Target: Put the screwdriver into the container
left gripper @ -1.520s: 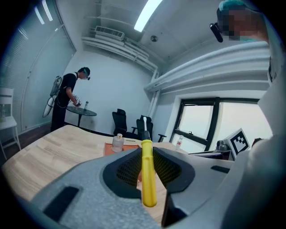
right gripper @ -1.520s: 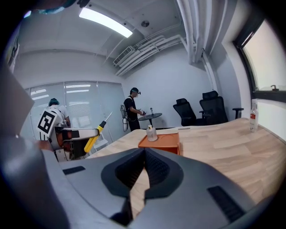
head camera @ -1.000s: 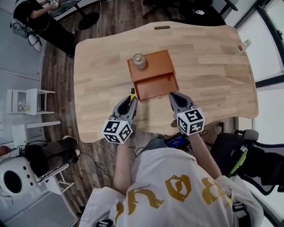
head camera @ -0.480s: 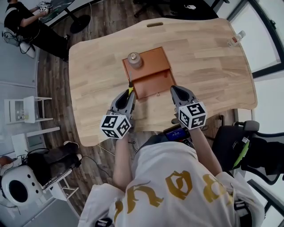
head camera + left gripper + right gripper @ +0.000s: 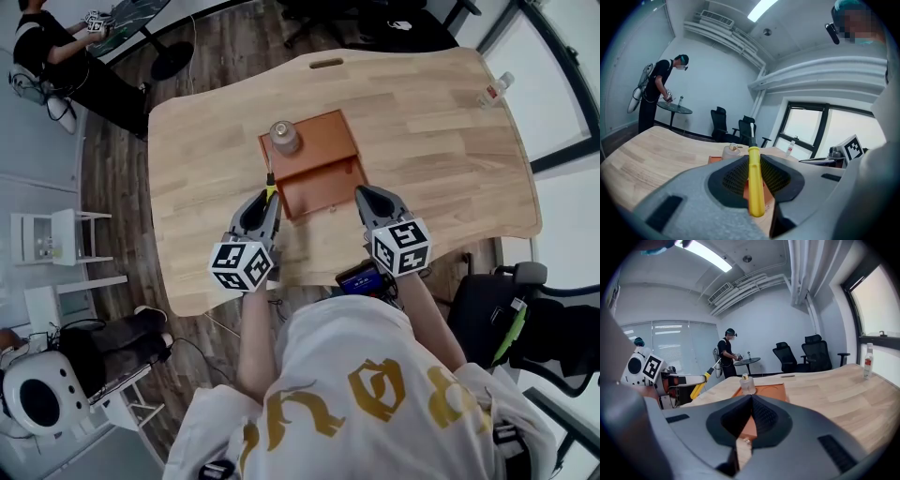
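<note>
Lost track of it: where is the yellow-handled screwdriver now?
The yellow-handled screwdriver is clamped in the left tool, left of centre in the head view, its tip by the left edge of the orange-brown wooden tray.

Table (image 5: pixel 441 141): light wood top of joined planks, rounded wavy outline, one slot cut-out (image 5: pixel 326 64) near the far edge. It stands on dark plank floor (image 5: pixel 122 159).

Directly on it:
- Container (image 5: pixel 323 187): orange-brown, rectangular, set slightly askew, near the middle of the near half.
- Clear plastic bottle (image 5: pixel 495 89): at the far right corner, well apart from the container.
</note>
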Demonstrator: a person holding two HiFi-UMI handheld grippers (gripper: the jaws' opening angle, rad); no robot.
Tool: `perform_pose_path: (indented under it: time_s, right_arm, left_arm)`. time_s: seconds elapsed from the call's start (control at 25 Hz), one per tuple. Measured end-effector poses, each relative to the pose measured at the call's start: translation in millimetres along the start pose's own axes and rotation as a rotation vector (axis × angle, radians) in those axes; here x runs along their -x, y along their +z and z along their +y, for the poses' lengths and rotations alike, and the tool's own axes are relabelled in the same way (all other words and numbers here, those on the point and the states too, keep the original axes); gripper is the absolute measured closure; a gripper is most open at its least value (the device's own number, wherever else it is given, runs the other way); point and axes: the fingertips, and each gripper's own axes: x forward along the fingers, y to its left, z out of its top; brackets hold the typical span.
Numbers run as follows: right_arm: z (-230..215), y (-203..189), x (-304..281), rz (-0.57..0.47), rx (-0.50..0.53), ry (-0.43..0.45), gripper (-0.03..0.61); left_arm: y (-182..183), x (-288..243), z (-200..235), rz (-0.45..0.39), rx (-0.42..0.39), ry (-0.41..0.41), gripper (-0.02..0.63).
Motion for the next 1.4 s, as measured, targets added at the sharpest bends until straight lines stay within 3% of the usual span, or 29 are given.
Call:
perform_pose_path:
  time_s: [0.44,0.84,1.4]
  right_arm:
    - [-3,-10,-6,0.019,-0.012,0.009,0.568]
    - [-21,-18,-4,0.028,-0.034,-0.02,0.568]
    - [-41,-32,-11,0.072,-0.041,-0.029,0.568]
  left_arm:
    - [-7,0,13,0.009,0.025,0.027,0.535]
    - [-33,-14,6,0.077,0.042,0.001,0.535]
    - [-63,-29,16,0.173,-0.013,0.033,0.535]
